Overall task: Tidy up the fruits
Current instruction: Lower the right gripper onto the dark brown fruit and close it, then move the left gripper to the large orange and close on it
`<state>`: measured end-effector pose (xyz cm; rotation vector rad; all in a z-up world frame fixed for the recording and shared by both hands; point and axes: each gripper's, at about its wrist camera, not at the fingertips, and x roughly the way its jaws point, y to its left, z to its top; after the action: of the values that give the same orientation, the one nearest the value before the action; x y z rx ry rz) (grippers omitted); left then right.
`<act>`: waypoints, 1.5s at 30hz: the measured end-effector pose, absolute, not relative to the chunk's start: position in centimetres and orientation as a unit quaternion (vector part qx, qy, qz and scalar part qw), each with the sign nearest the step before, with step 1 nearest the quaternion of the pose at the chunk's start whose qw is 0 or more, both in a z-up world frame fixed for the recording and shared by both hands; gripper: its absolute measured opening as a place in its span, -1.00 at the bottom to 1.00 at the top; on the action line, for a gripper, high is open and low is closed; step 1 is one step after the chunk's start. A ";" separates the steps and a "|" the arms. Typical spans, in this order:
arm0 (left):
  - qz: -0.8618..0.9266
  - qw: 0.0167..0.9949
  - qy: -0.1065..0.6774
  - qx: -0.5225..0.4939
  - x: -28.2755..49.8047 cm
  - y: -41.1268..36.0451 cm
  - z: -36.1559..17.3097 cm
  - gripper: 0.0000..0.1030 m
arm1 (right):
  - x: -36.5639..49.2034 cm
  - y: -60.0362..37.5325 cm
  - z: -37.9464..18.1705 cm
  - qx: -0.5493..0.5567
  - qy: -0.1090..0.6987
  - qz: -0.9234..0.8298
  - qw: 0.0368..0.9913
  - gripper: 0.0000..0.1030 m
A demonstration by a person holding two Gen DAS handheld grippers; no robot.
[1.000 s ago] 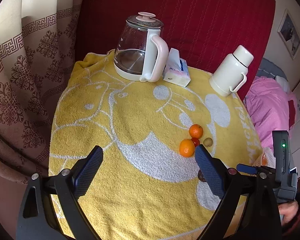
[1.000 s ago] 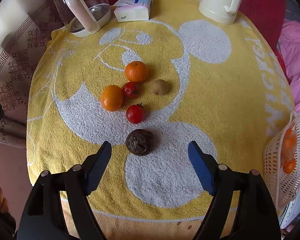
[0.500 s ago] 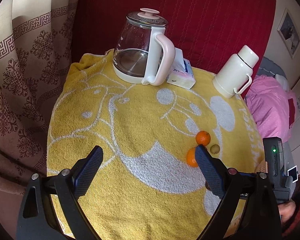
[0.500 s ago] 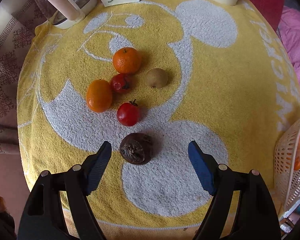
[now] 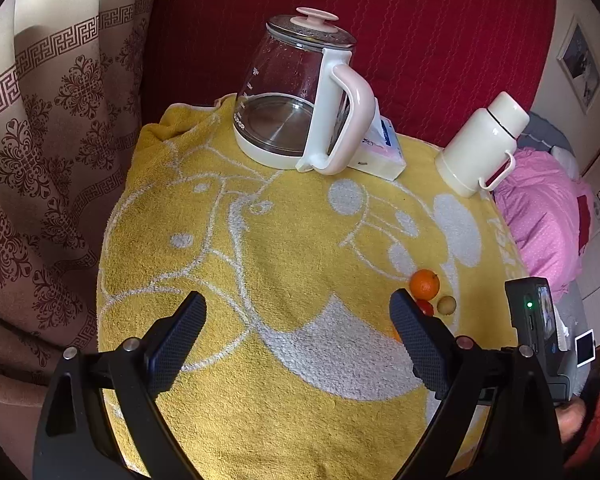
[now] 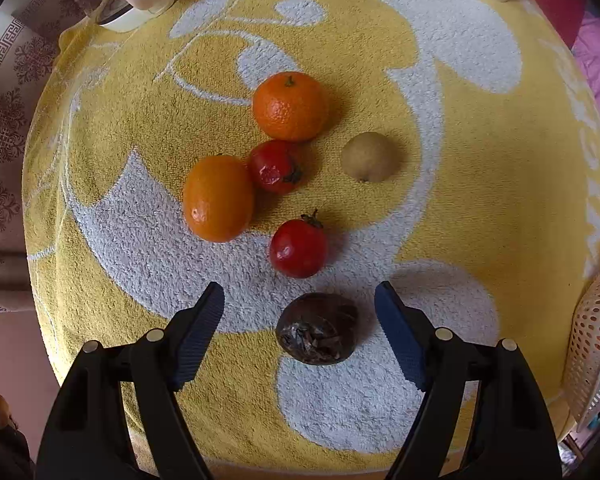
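Right gripper drops over the dark fruit

The right gripper (image 6: pixel 299 304) has come down, its jaws just closing somewhat, the dark fruit (image 6: pixel 318 329) now between them, untouched.

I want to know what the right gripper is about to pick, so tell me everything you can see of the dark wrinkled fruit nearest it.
The dark wrinkled fruit is roundish, brown-black, with a shrivelled, creased skin and a crumpled patch facing the camera. It lies on a white patch of the yellow towel, apart from the other fruit; the nearest red tomato sits just beyond it. The right gripper has just been closing, and the fruit lies between its open jaws, with neither pad touching it.
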<state>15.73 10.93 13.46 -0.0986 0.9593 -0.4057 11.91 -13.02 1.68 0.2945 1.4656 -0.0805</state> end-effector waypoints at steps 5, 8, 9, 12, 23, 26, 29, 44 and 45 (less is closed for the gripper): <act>-0.190 0.864 0.464 -0.051 16.7 11.0 12.9 0.79 | 12.4 -12.8 0.9 0.133 0.674 -0.035 0.726 0.36; -0.190 0.862 0.466 -0.050 17.1 10.8 12.5 0.79 | 12.7 -13.1 0.7 0.129 0.674 -0.036 0.726 0.25; -0.190 0.862 0.468 -0.049 17.2 10.6 12.5 0.79 | 12.7 -13.1 0.7 0.126 0.674 -0.037 0.726 0.17; -0.191 0.860 0.471 -0.047 17.6 10.1 12.2 0.79 | 12.7 -13.4 0.8 0.113 0.674 -0.043 0.729 -0.15; -0.209 0.848 0.487 -0.022 17.8 7.2 10.8 0.79 | 10.6 -16.4 1.5 0.128 0.658 -0.039 0.741 -0.25; -0.211 0.845 0.491 -0.020 17.9 6.6 10.6 0.79 | 10.2 -16.8 2.1 0.138 0.650 -0.042 0.746 -0.26; -0.217 0.842 0.494 -0.014 17.8 5.6 10.3 0.79 | 9.7 -17.3 3.1 0.145 0.642 -0.044 0.752 -0.43; -0.226 0.833 0.504 -0.012 17.5 4.2 9.8 0.79 | 9.0 -18.7 3.8 0.165 0.621 -0.044 0.765 -0.49; -0.224 0.832 0.507 -0.016 17.6 4.4 9.7 0.79 | 9.1 -18.5 3.8 0.167 0.620 -0.043 0.766 -0.40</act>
<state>17.59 4.41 9.66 -0.0345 1.0755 -0.4758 9.08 -18.54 3.76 0.3622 1.3462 -0.0931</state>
